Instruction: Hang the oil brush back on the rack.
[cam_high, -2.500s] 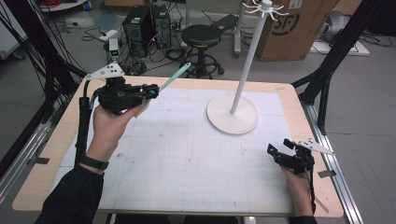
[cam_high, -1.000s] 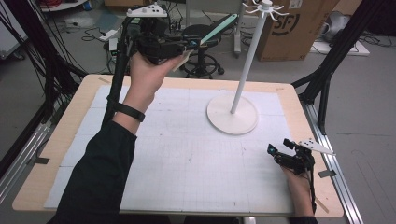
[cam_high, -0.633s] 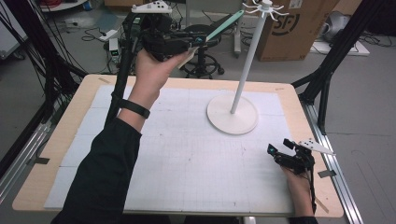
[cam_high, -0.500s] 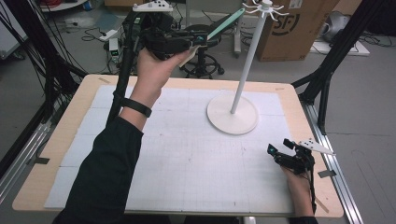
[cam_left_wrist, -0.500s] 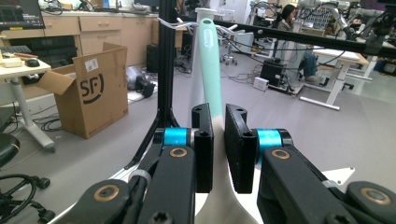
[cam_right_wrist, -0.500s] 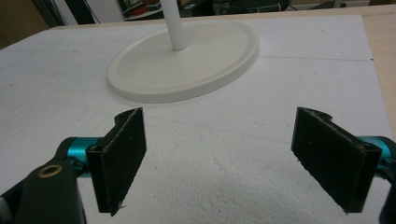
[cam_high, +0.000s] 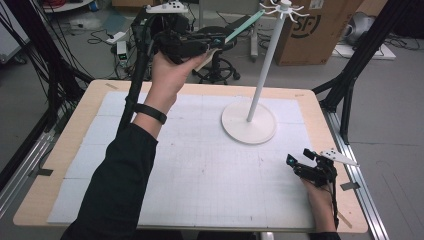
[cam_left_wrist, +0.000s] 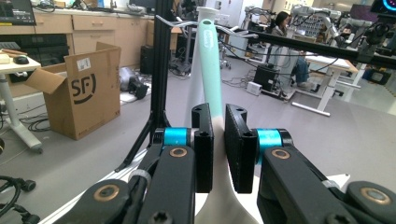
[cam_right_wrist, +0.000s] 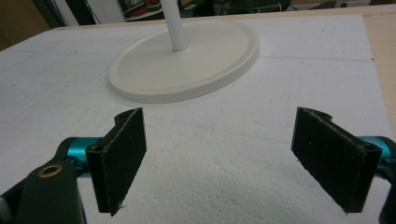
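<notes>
- The left gripper (cam_high: 212, 41), raised above the far edge of the bench (cam_high: 65, 150) at about 11 o'clock, has its fingers (cam_left_wrist: 204, 144) clamped on a long mint-green flat-handled utensil (cam_high: 244, 25).
- In the left gripper view that mint-green handle (cam_left_wrist: 209, 60) rises from between the fingers toward the wire hooks of the tall white hanging stand (cam_high: 261, 70).
- The stand's round white base (cam_right_wrist: 187, 60) sits on the white gridded mat (cam_high: 200, 170), toward 1 o'clock from the bench centre.
- The right gripper (cam_high: 300, 167) rests low at about 4 o'clock near the bench's right edge, its fingers (cam_right_wrist: 122, 154) spread wide with nothing between them, pointing toward the base.
</notes>
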